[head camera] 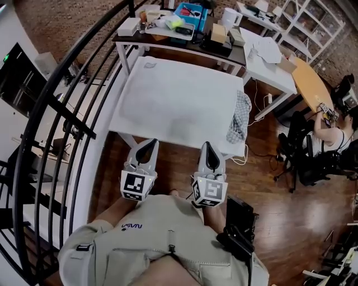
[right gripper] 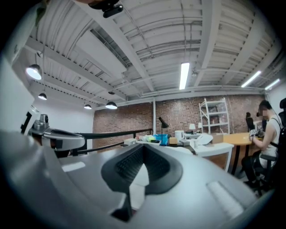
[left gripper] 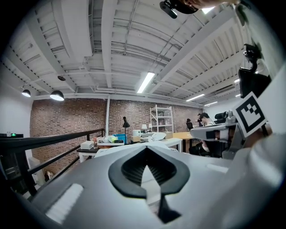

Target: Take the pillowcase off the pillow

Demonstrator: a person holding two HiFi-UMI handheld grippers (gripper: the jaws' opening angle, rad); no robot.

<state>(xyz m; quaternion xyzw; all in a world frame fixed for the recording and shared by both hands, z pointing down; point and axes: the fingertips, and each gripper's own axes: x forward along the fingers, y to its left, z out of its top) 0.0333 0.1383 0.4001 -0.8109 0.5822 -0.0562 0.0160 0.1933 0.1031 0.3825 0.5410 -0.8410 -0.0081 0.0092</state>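
Observation:
A wide white soft-looking surface [head camera: 179,100] covers the table top ahead of me; I cannot tell whether it is the pillow in its case. A grey-and-white checked cloth [head camera: 240,118] hangs over the table's right edge. My left gripper [head camera: 150,143] and right gripper [head camera: 208,145] are side by side at the table's near edge, pointing level at it. Both are shut with nothing between the jaws. The left gripper view shows its own closed tips [left gripper: 145,154] and the white table beyond. In the right gripper view the tips [right gripper: 143,151] are also closed.
A black railing [head camera: 61,106] curves along the left. Behind the table a cluttered desk [head camera: 179,33] carries a blue bin [head camera: 192,14] and boxes. To the right stand a white desk [head camera: 268,61] and a wooden table [head camera: 311,84], with a seated person [head camera: 330,139].

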